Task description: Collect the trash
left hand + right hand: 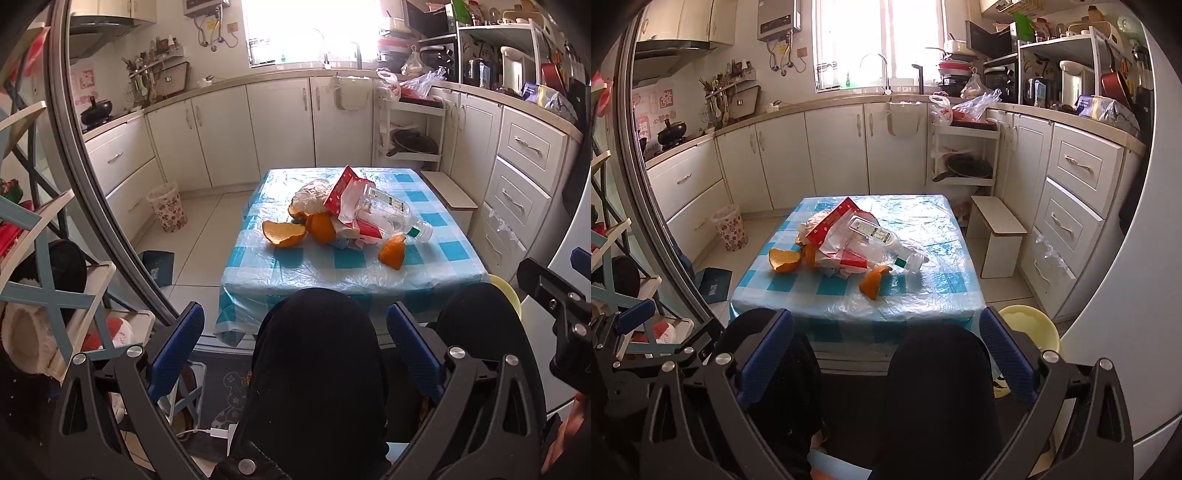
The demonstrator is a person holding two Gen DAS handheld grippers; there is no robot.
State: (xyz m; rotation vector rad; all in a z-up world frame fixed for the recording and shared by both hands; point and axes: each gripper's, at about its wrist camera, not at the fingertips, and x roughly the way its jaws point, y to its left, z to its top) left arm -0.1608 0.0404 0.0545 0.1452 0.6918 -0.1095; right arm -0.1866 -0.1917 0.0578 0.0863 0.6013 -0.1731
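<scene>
A pile of trash lies on a small table (pixel 436 273) (pixel 945 291) with a blue checked cloth: a clear plastic bottle (pixel 391 218) (pixel 882 243), a red and white wrapper (pixel 345 188) (pixel 831 221), a crumpled plastic bag (pixel 314 195), and orange peels (pixel 283 232) (pixel 393 253) (pixel 783 260) (pixel 873 282). My left gripper (pixel 295 350) is open and empty, held low over the person's knees, short of the table. My right gripper (pixel 886 354) is open and empty, also near the table's front edge.
A patterned waste bin (pixel 167 206) (pixel 730 227) stands on the floor left of the table. A yellow basin (pixel 1030 328) sits on the floor at the right. A white stool (pixel 999 236) stands right of the table. Kitchen cabinets ring the room.
</scene>
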